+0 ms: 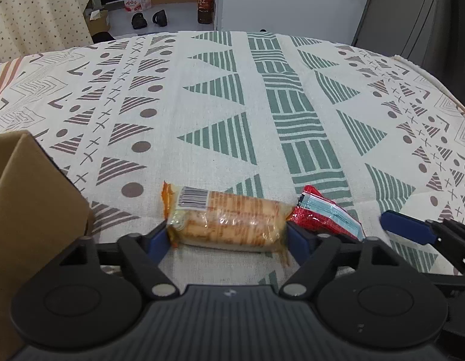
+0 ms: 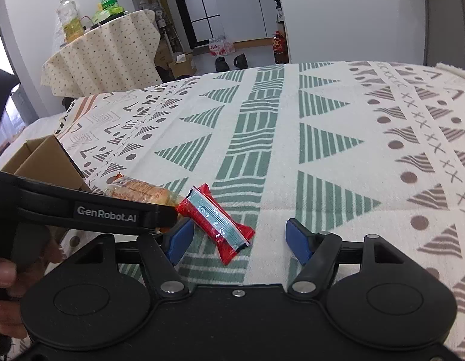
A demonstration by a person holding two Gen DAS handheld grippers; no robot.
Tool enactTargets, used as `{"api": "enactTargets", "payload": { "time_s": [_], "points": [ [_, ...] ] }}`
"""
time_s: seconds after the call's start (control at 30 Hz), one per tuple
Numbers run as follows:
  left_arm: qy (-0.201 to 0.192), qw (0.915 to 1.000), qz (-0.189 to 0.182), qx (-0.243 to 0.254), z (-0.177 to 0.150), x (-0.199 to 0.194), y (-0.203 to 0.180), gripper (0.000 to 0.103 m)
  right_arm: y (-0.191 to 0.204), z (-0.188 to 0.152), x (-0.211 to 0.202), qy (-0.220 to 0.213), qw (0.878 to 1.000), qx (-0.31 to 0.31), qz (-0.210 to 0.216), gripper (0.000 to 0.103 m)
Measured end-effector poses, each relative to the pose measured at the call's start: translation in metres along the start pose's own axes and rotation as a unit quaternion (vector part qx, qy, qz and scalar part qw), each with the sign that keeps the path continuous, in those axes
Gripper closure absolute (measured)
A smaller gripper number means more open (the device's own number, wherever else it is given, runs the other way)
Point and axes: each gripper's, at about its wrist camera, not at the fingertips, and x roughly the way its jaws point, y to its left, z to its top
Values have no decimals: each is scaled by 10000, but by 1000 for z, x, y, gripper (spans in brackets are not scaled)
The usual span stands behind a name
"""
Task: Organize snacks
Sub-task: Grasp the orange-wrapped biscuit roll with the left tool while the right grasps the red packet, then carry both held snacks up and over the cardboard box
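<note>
Tablecloth (image 1: 220,69), patterned with triangles and bars, covers the work surface; cardboard box (image 1: 31,198) stands open at its left edge; cracker pack (image 1: 226,222), clear wrapper with orange ends, lies just right of the box, left gripper (image 1: 227,237) with its blue pads pressed on both ends of it; red snack packet (image 2: 217,222) lies touching the crackers' right end, between the spread, empty fingers of right gripper (image 2: 240,240).
</note>
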Motion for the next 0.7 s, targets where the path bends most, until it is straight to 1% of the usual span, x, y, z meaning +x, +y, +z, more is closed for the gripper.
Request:
{"api": "enactTargets", "payload": {
  "time_s": [0.2,0.3,0.33,0.4,0.43,0.47,0.57,0.7],
  "points": [
    [-197,9996,66,-197,2,-14,10,28,10,7,12,-7,9997,-252,69,36],
    [-292,9993,57,-246,4,-21,12,28,20,5,17,62,9989,-456,77,40],
    [-326,9991,62,-257,5,-24,13,28,23,5,17,81,9986,-515,47,44],
    [-365,9989,98,-282,6,-28,14,28,26,5,15,128,9981,-605,20,61],
    [-370,9988,109,-309,6,-29,15,28,26,6,14,184,9981,-576,77,74],
    [-373,9986,119,-343,6,-31,17,28,25,7,13,225,9984,-510,113,79],
    [-412,9980,173,-446,5,-35,19,28,24,8,9,244,9988,-414,56,82],
    [-392,9976,228,-521,2,-40,19,28,23,12,1,203,9997,-127,61,83]
  ]
}}
